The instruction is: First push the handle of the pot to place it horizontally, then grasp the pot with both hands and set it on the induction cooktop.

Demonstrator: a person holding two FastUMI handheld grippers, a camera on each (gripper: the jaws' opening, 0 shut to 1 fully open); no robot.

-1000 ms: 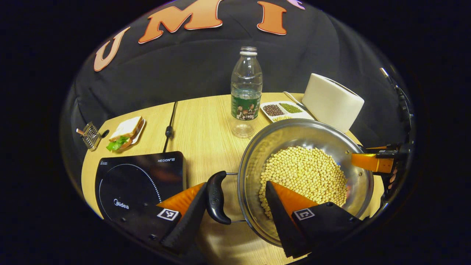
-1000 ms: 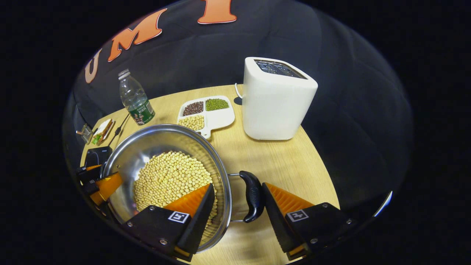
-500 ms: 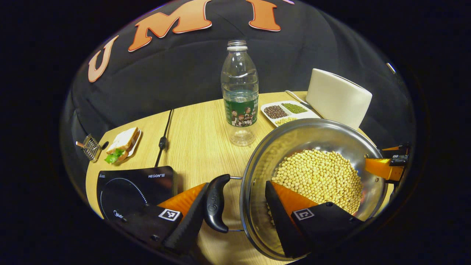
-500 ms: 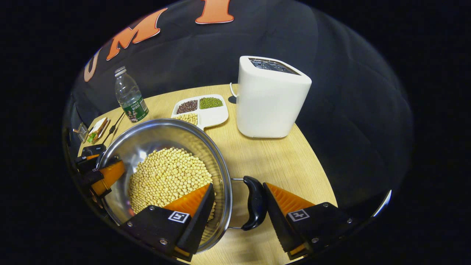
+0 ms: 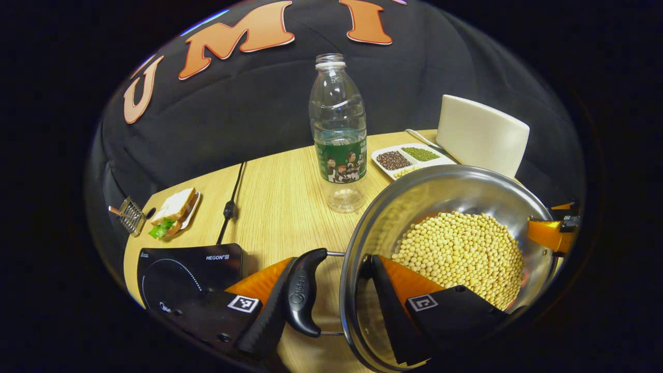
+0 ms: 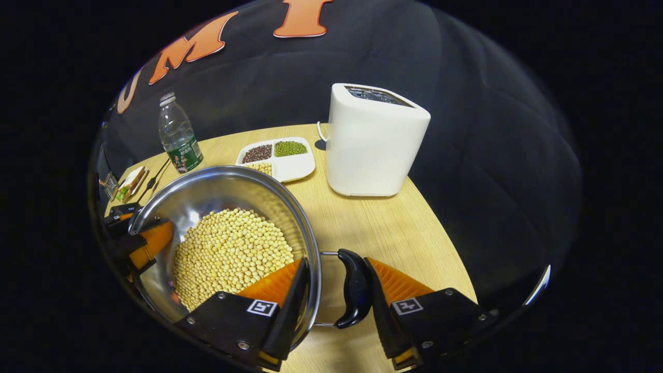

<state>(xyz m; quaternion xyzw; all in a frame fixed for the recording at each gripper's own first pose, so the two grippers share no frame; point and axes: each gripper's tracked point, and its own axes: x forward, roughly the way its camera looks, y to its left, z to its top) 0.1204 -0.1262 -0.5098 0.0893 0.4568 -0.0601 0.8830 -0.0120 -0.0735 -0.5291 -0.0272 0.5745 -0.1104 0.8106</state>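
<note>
Bean-laden stainless steel pot [image 5: 456,217]: heavy, slippery; each tool [image 5: 331,300] [image 6: 331,303] pinches rim and black side handle [image 5: 303,290] together.

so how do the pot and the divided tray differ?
The pot is round shiny steel, deep, with black side handles; the divided tray is white, shallow and compartmented. The pot holds only pale beans; the divided tray holds dark, green and pale ones separately. Fingers straddle the pot's rim; the divided tray lies untouched. Both hold dry beans.
</note>
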